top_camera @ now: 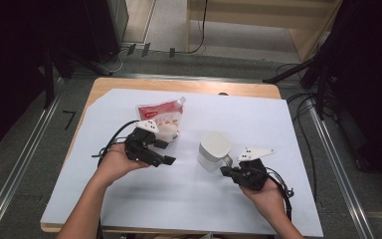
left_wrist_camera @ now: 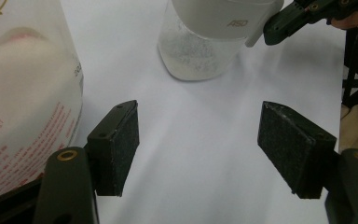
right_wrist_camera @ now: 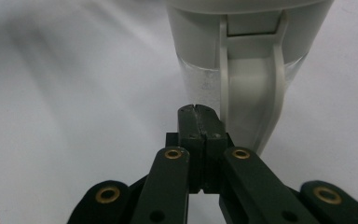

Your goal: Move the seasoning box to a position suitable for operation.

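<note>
Near the middle of the high view, on the white sheet covering the bench [top_camera: 189, 199], stood a lidded grey-and-clear jug [top_camera: 214, 151] holding a pale powder or grain in its see-through lower part. Its handle faced the lower right of the frame, and the right tongs [top_camera: 225, 171] lay at that handle, jaws fully closed with nothing visible between them. In the right gripper view the shut tips [right_wrist_camera: 199, 111] sat just left of the handle's grey loop [right_wrist_camera: 249, 93], close against the jug's clear wall; whether they touched it could not be told.

Left of centre in the high view, the left tongs [top_camera: 163, 152] stood open over bare sheet, gripping nothing. Just above them lay a red-and-white spouted pouch [top_camera: 161, 117], its spout corner pointing toward the upper right. In the left gripper view the pouch [left_wrist_camera: 23, 102] bulged at the left edge, beside the left pad [left_wrist_camera: 121, 149] but outside the gap, while the jug [left_wrist_camera: 205, 42] stood at the top of the frame with the right tongs [left_wrist_camera: 279, 28] at its side.
</note>
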`<move>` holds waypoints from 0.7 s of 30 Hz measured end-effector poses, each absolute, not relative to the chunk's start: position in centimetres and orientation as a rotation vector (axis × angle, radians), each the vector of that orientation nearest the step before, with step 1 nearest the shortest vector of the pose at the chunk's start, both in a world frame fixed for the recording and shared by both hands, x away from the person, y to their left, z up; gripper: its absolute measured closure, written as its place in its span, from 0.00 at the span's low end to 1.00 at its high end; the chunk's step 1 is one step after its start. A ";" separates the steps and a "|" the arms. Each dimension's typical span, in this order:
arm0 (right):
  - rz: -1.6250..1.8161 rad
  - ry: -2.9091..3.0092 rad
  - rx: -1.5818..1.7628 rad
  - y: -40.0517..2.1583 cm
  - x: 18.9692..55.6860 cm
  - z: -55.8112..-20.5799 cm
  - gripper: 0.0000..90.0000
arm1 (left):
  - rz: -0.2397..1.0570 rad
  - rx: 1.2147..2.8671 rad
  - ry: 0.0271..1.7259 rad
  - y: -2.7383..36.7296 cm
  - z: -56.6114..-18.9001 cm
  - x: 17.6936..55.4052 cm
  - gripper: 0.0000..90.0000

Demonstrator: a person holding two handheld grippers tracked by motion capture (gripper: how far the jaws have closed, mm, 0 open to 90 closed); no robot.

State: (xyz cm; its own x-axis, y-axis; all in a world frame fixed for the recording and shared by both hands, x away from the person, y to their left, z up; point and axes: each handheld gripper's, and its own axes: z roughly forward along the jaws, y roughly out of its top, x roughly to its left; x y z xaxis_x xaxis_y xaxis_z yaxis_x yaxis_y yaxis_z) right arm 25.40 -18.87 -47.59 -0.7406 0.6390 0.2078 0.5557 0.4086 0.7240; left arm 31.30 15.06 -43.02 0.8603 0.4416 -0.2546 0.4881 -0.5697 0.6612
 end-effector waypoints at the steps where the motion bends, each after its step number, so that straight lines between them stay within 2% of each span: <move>1: 1.253 2.549 1.085 -18.9 25.4 -47.6 1.00 | -0.081 2.263 0.662 15.0 -43.0 31.3 0.34; 5: 1.258 2.546 1.082 -19.0 25.4 -47.6 1.00 | -0.067 2.265 0.678 14.9 -43.1 31.3 0.31; 21: 1.306 2.506 1.178 -20.7 26.4 -47.9 1.00 | -0.083 2.264 0.685 14.8 -43.1 31.4 0.31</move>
State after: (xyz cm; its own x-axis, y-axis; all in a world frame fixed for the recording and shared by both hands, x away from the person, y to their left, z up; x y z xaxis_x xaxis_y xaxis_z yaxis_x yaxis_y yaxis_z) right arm 26.37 -20.75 -47.93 -0.7012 0.6630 0.2622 0.5948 0.3413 0.7279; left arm 31.36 14.79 -43.15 0.8541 0.4504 -0.2600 0.4994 -0.5707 0.6519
